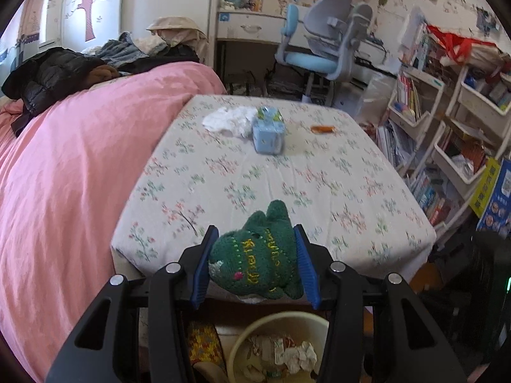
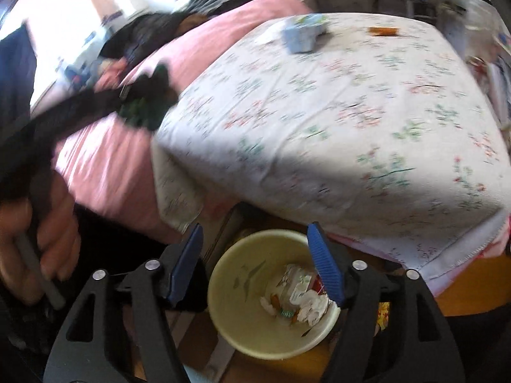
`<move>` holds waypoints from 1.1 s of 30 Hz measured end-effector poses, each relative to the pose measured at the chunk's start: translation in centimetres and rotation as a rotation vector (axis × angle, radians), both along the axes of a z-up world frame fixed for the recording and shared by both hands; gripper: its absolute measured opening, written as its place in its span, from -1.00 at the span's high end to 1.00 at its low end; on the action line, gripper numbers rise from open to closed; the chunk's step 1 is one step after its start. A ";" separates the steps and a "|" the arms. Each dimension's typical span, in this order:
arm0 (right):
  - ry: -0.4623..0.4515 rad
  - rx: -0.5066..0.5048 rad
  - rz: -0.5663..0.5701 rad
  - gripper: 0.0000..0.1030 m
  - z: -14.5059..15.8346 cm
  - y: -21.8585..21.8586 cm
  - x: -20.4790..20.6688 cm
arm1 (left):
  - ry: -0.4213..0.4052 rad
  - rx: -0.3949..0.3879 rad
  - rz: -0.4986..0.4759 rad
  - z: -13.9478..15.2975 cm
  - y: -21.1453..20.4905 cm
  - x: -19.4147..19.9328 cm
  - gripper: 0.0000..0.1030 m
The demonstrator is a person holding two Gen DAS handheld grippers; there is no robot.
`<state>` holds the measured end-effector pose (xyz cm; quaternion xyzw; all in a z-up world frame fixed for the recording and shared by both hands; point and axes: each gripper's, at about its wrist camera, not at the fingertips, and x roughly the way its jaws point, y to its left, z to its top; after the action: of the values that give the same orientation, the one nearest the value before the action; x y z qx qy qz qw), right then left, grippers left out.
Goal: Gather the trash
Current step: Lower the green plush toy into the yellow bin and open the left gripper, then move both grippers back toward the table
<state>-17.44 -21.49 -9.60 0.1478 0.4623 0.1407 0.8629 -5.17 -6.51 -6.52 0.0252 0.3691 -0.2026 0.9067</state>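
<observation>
Left gripper (image 1: 254,263) pinches a green knitted plush toy (image 1: 255,258) between its blue pads (image 1: 202,268), one pad on each side of it. The toy hangs at the near edge of the floral-sheet bed (image 1: 319,185), above a cream trash bucket (image 1: 242,341) that holds crumpled paper and wrappers.

Right gripper (image 2: 255,265) has its jaws spread wide with nothing between them, held right over the same bucket (image 2: 236,306); trash sits in the bucket bottom.

Trash on the bed, far end, well apart from both grippers: white crumpled tissue (image 1: 228,119), touching a light blue carton (image 1: 268,134), and an orange wrapper (image 1: 322,129) off to the carton's right. The right wrist view is blurred; the carton (image 2: 301,33) and the wrapper (image 2: 383,31) show there too. A pink quilt (image 1: 64,159) lies left of the sheet.
</observation>
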 end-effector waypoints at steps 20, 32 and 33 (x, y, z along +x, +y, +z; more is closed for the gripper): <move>-0.034 0.056 -0.211 -0.41 0.4 -4.3 0.0 | 0.095 0.181 -0.083 -3.2 -2.4 -3.6 -0.49; -0.028 0.035 -0.209 -0.44 0.0 -3.8 0.2 | 0.006 0.166 -0.011 -2.2 -1.7 -3.5 -0.58; -0.027 0.032 -0.207 -0.45 -0.1 -3.7 0.2 | -0.001 0.156 0.009 -2.0 -1.4 -3.4 -0.58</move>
<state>-17.23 -25.17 -9.67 0.2066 0.4308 0.0603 0.8764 -8.56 -7.87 -8.49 0.0942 0.3835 -0.1693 0.9030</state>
